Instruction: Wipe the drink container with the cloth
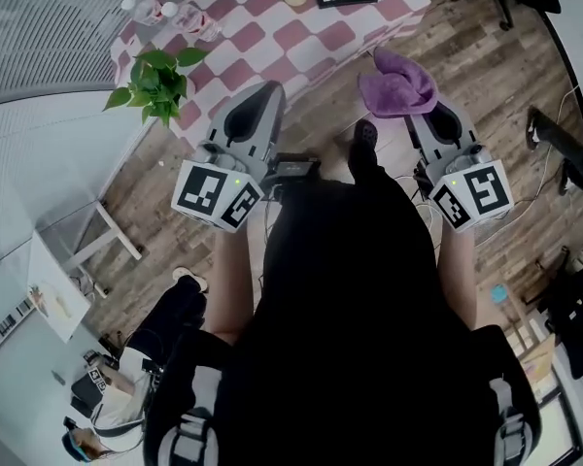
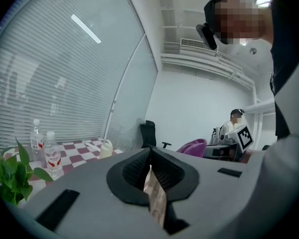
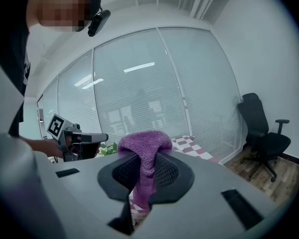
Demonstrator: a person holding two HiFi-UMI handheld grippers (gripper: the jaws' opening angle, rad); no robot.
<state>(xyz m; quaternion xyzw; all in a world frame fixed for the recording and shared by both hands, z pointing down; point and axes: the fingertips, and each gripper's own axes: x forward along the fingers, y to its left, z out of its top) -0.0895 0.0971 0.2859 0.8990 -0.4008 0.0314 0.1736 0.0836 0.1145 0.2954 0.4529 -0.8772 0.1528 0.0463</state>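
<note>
Head view looks down; gripper views, seemingly level, share table [image 1: 272, 37].

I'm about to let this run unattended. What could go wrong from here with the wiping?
The cloth is only pinched by a fold in the right gripper, so rubbing may pull it out. The bottles stand together near the table edge by the plant; the left gripper is shut and empty, so an unsteadied bottle could topple.

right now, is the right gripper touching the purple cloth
Touching. The right gripper view shows the right gripper with its jaws shut on the purple cloth, the fabric pinched between them.
</note>
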